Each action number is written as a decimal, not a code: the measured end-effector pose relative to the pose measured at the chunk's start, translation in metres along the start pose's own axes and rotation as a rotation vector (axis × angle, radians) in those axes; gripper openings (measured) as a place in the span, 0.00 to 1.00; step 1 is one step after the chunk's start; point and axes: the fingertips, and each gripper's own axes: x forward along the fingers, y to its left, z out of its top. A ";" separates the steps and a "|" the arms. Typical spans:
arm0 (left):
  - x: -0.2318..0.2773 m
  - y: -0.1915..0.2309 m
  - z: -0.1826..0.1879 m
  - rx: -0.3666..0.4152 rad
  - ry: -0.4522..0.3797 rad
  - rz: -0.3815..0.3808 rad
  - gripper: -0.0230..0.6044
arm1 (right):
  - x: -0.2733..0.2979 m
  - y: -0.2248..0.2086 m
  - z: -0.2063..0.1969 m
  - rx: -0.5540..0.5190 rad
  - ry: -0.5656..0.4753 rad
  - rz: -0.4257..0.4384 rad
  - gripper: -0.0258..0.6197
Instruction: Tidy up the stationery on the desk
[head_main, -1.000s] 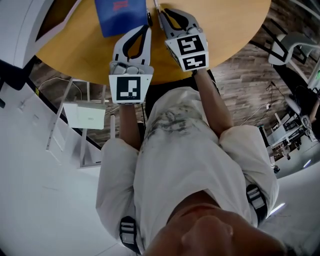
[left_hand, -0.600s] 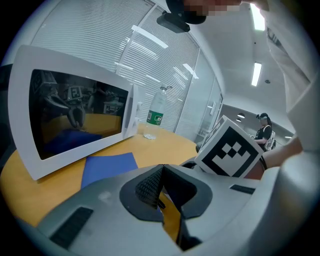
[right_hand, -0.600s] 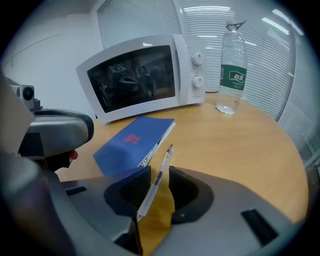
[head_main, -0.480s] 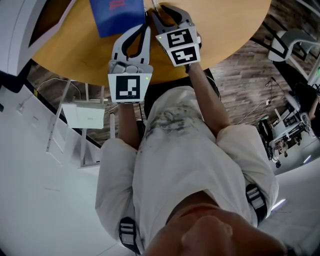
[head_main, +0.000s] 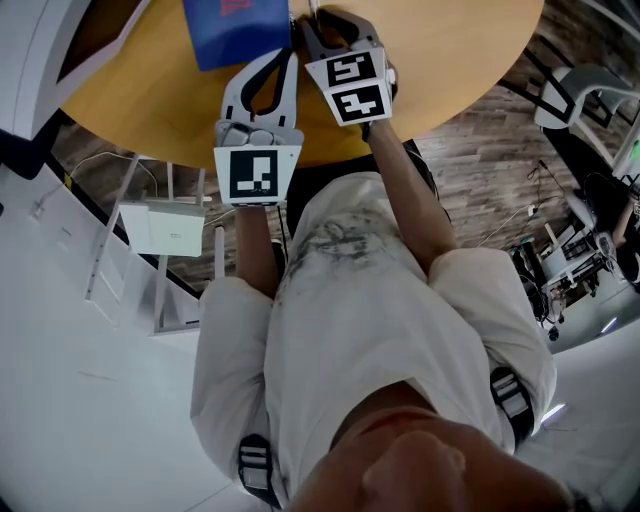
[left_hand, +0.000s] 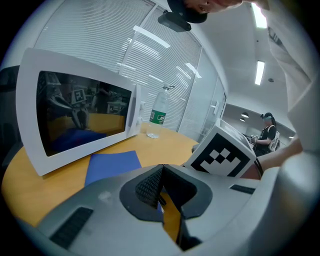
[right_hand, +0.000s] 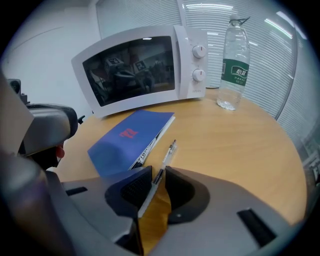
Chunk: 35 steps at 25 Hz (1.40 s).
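The right gripper (right_hand: 156, 174) has dipped to the counter (right_hand: 235, 145). Its jaws have just been opening, then narrowing slightly, and now stand apart around the near end of the pen (right_hand: 170, 150). The pen lies with the blue notebook (right_hand: 131, 137) at its 10 o'clock, so a pickup looks imminent. The left gripper (left_hand: 161, 170), at 9 o'clock, is closed and empty.

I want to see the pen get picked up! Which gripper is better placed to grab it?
The right gripper. The pen lies between its jaws, which just opened and began closing. The left gripper is shut, with no pen before it.
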 end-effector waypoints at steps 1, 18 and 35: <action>0.000 -0.001 0.001 0.002 0.000 0.002 0.05 | 0.000 0.000 0.000 0.008 -0.002 0.004 0.25; 0.019 -0.028 0.015 0.031 0.020 0.054 0.05 | -0.020 -0.039 -0.008 0.141 -0.051 0.039 0.19; 0.077 -0.072 0.029 0.057 0.065 0.016 0.05 | -0.054 -0.164 -0.026 0.266 -0.068 -0.096 0.19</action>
